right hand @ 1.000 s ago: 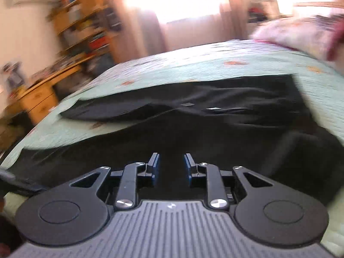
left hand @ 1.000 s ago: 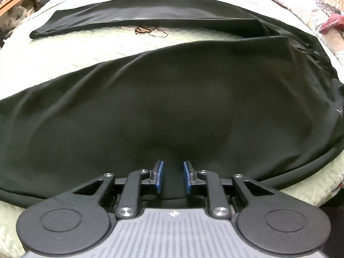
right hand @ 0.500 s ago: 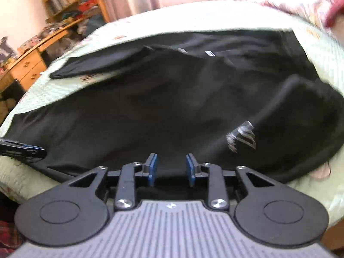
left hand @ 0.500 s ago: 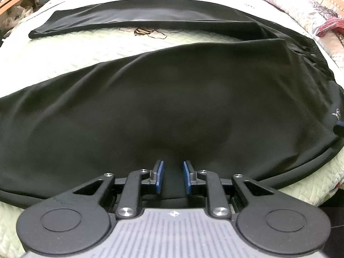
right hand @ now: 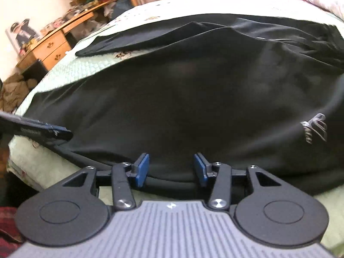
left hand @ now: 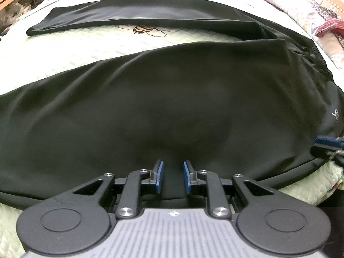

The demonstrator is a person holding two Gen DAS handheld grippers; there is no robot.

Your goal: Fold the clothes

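Black trousers [left hand: 172,107] lie spread across a pale green quilt [left hand: 75,49], one leg near me and the other stretched along the far side. My left gripper [left hand: 173,176] sits low at the near hem, open a small gap with the dark cloth edge between its blue pads. In the right wrist view the trousers [right hand: 193,96] fill the frame, with a white logo [right hand: 314,131] at the right. My right gripper [right hand: 171,167] is open wide, its pads either side of the rolled near hem. The left gripper [right hand: 53,132] shows at the left edge of that view, over the same hem.
The bed edge runs just below both grippers. Floral pillows [left hand: 311,10] and a red cloth [left hand: 331,25] lie at the head of the bed. A wooden desk with drawers [right hand: 51,47], cluttered shelves and a heap of cloth on the floor [right hand: 13,90] stand beyond the bed.
My right gripper has dropped and closed in on the near hem, and its jaws have spread wider. The left gripper has hardly moved and its gap is unchanged.
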